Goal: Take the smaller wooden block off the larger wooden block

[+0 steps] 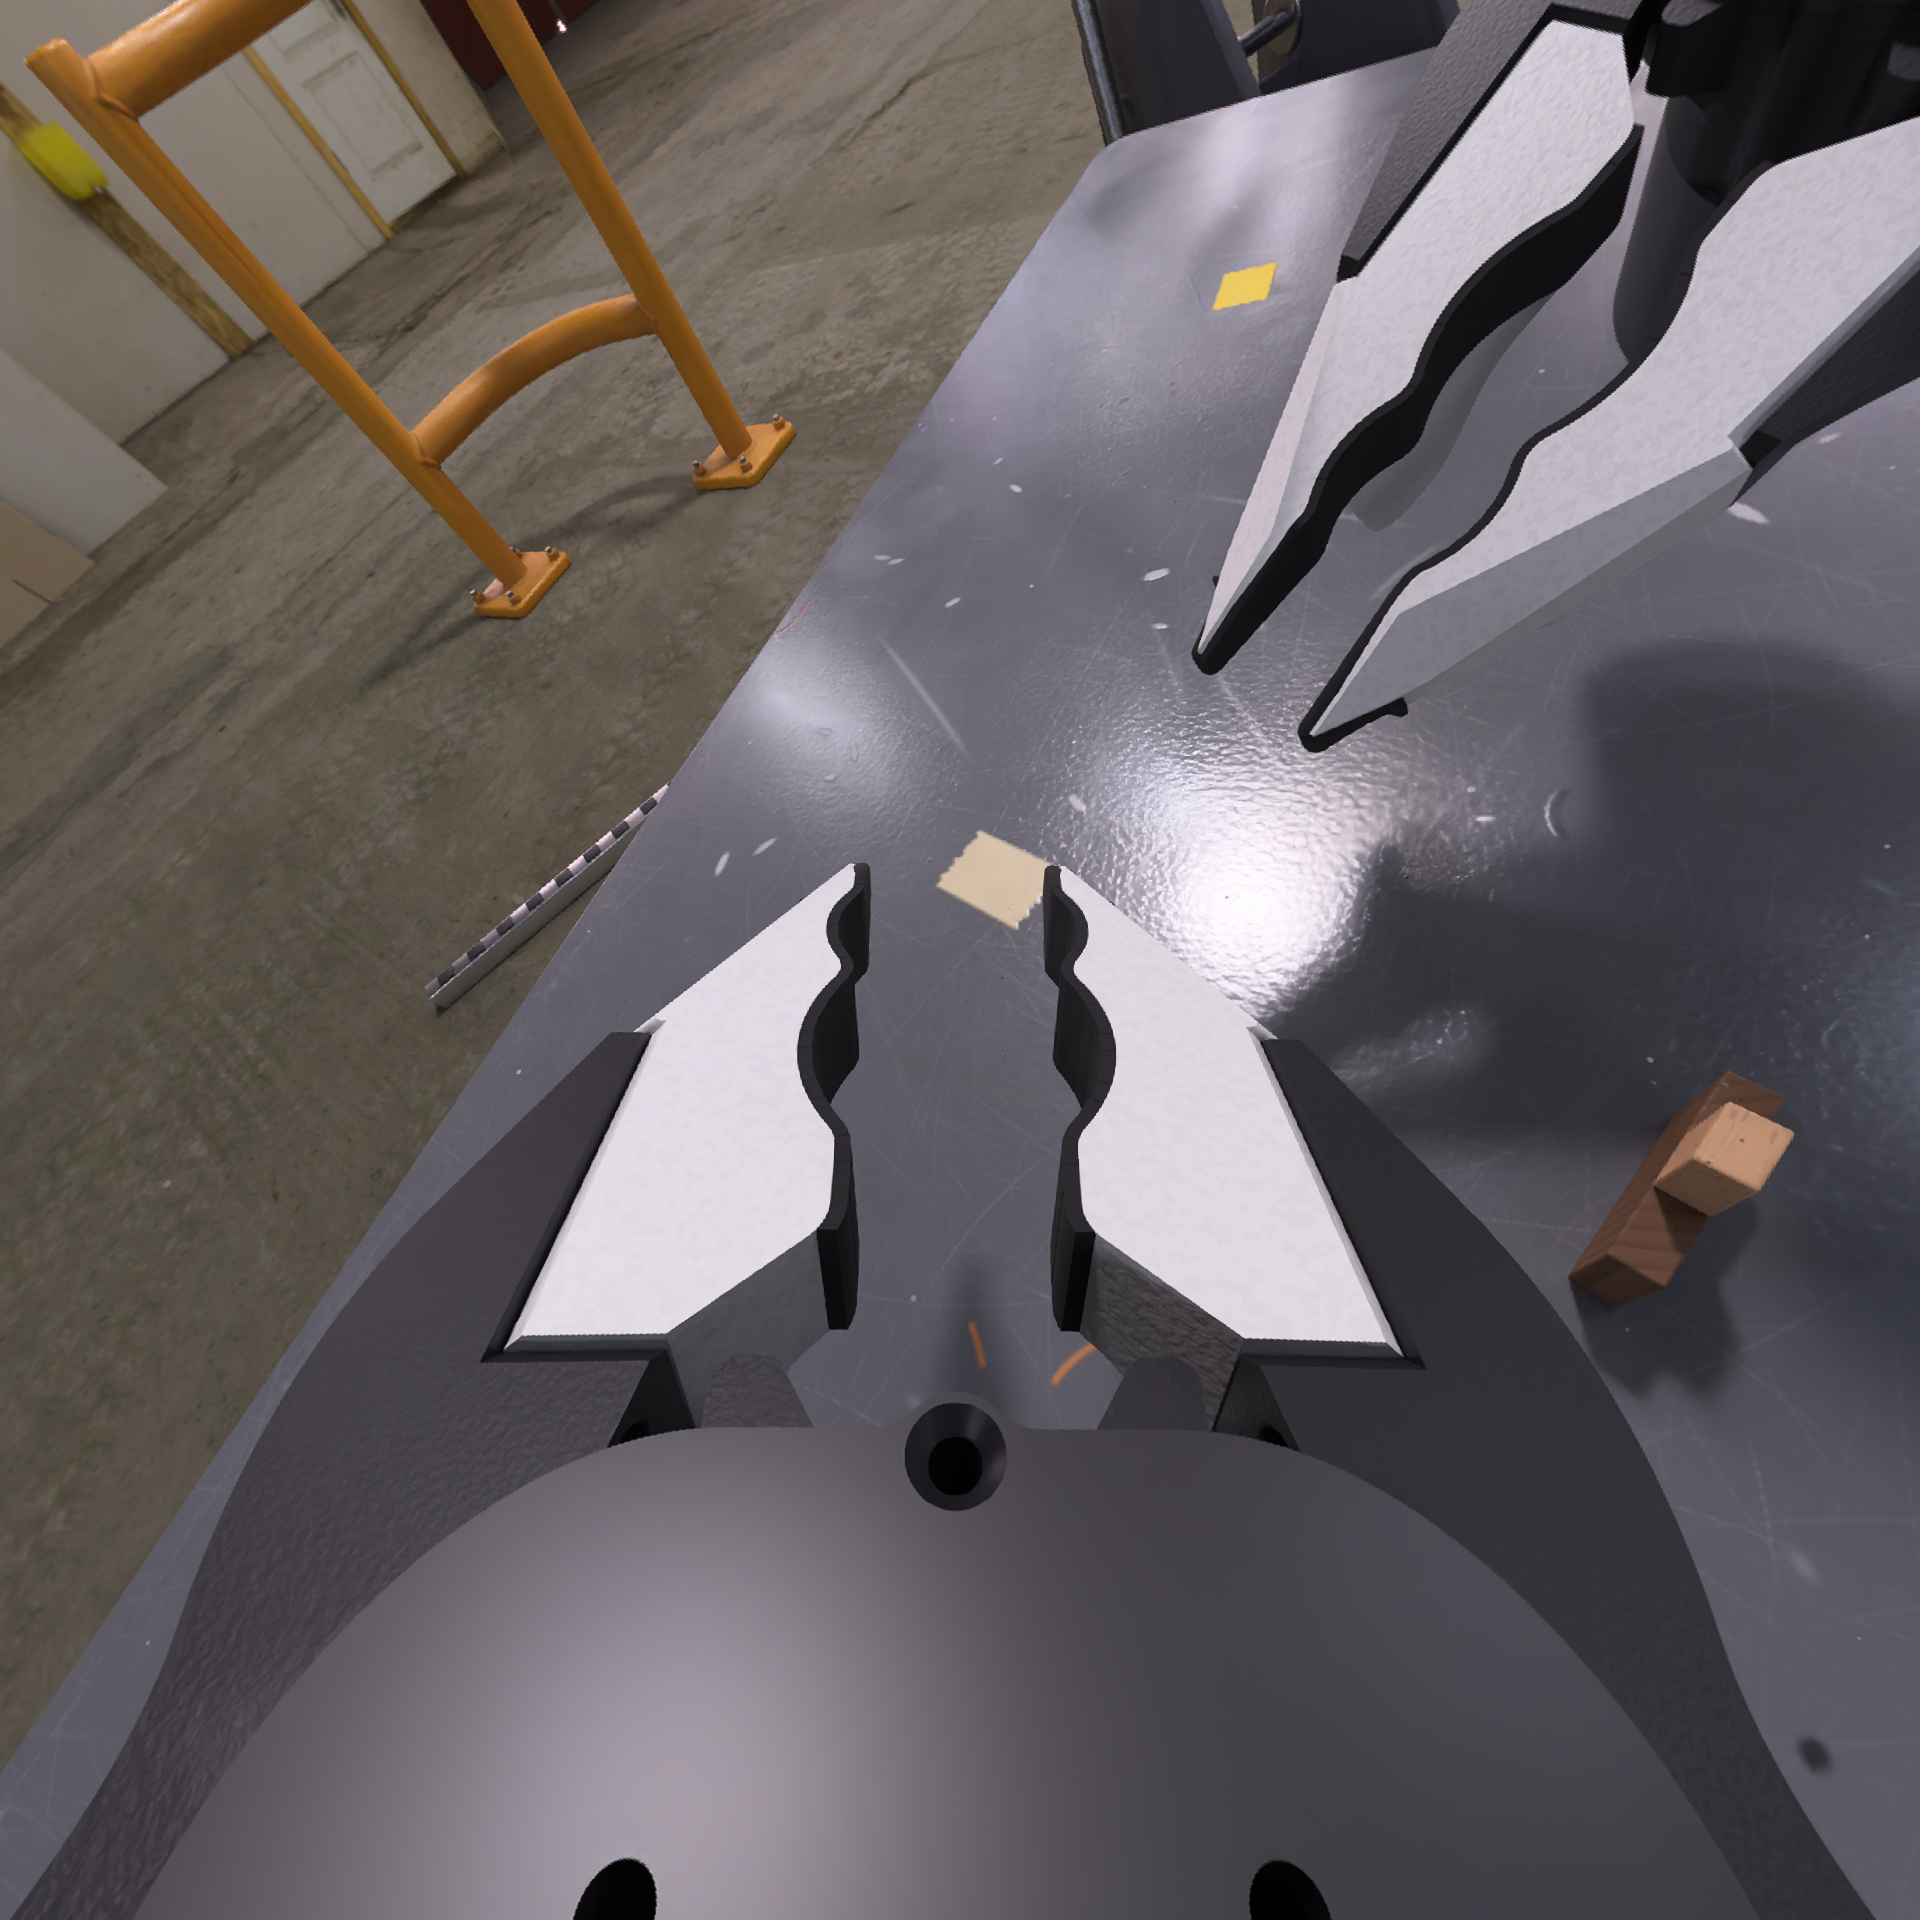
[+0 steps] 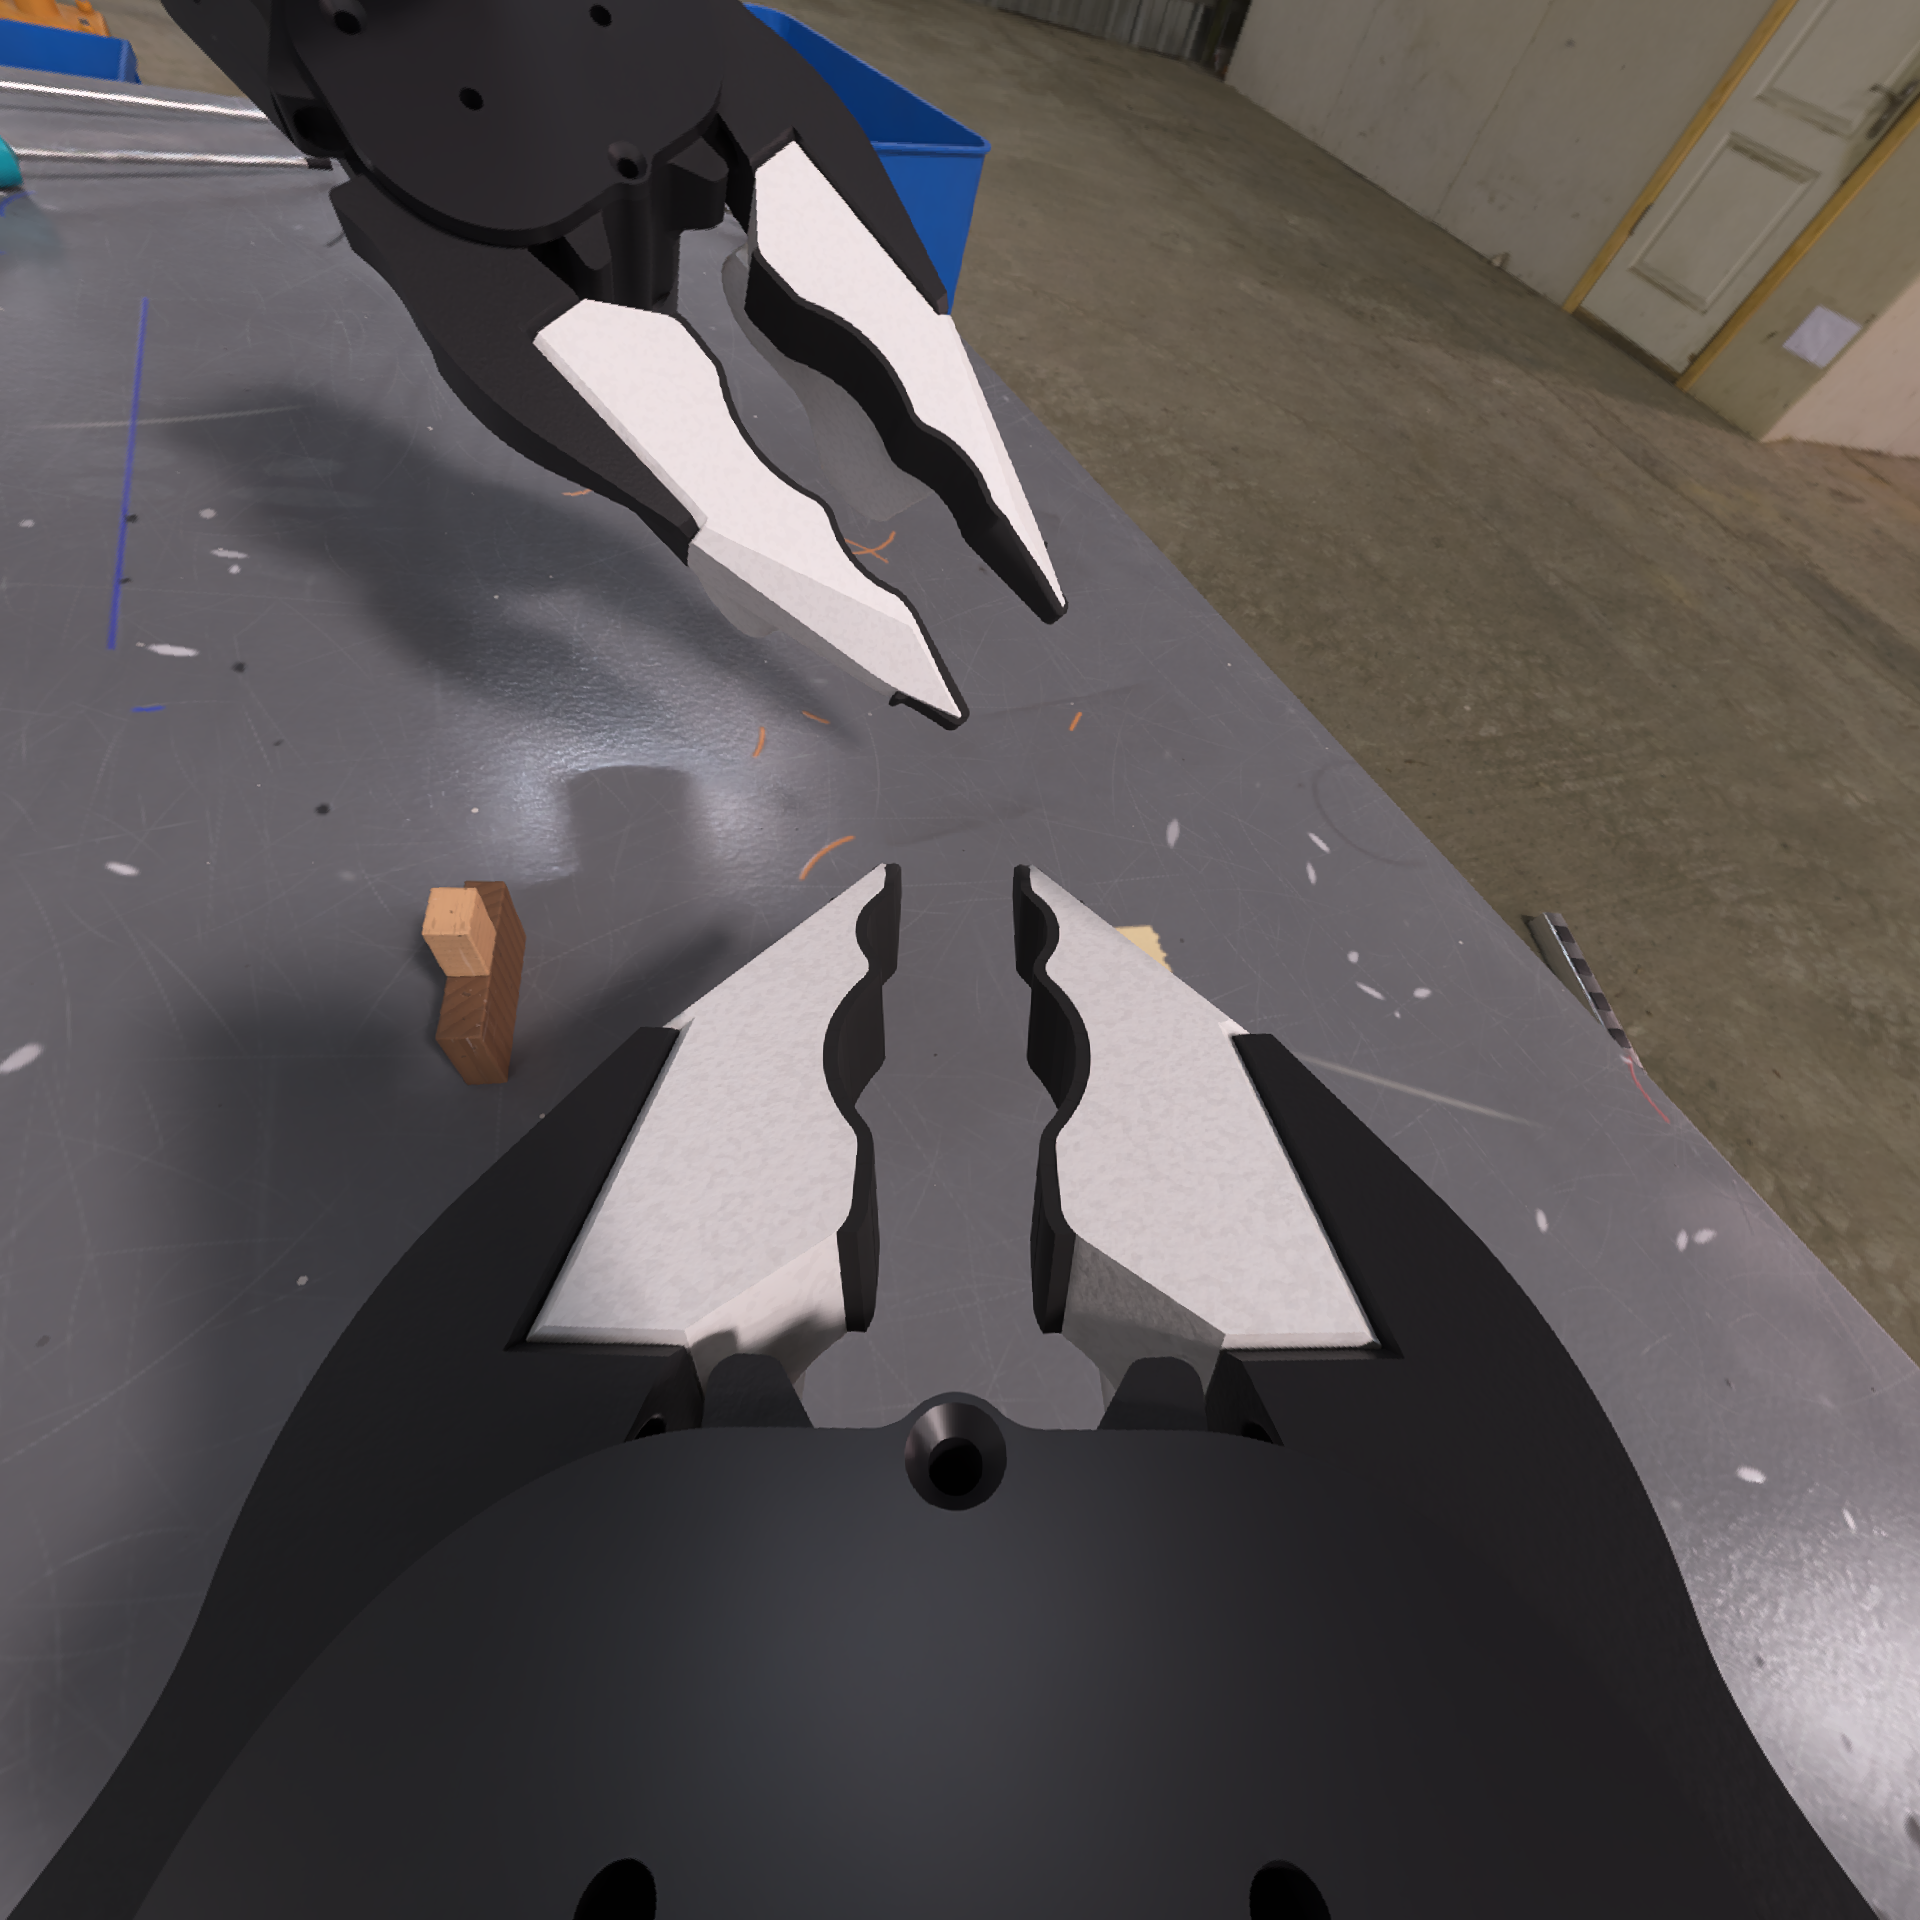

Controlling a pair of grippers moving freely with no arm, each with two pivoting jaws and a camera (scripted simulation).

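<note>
A small light wooden block (image 1: 1725,1155) rests on one end of a longer dark brown wooden block (image 1: 1647,1231) that lies flat on the grey table (image 1: 1091,520). Both show in the right wrist view too, the small block (image 2: 455,928) on the larger block (image 2: 483,1003). My left gripper (image 1: 954,883) is open and empty, above the table, with the blocks to its right. My right gripper (image 2: 956,881) is open and empty, with the blocks to its left. Each gripper shows in the other's view, the right (image 1: 1262,696) and the left (image 2: 1003,665).
A beige tape patch (image 1: 992,881) and a yellow patch (image 1: 1244,287) lie on the table. An orange metal railing (image 1: 436,312) stands on the concrete floor beyond the table's left edge. A blue bin (image 2: 914,156) sits past the table's far edge.
</note>
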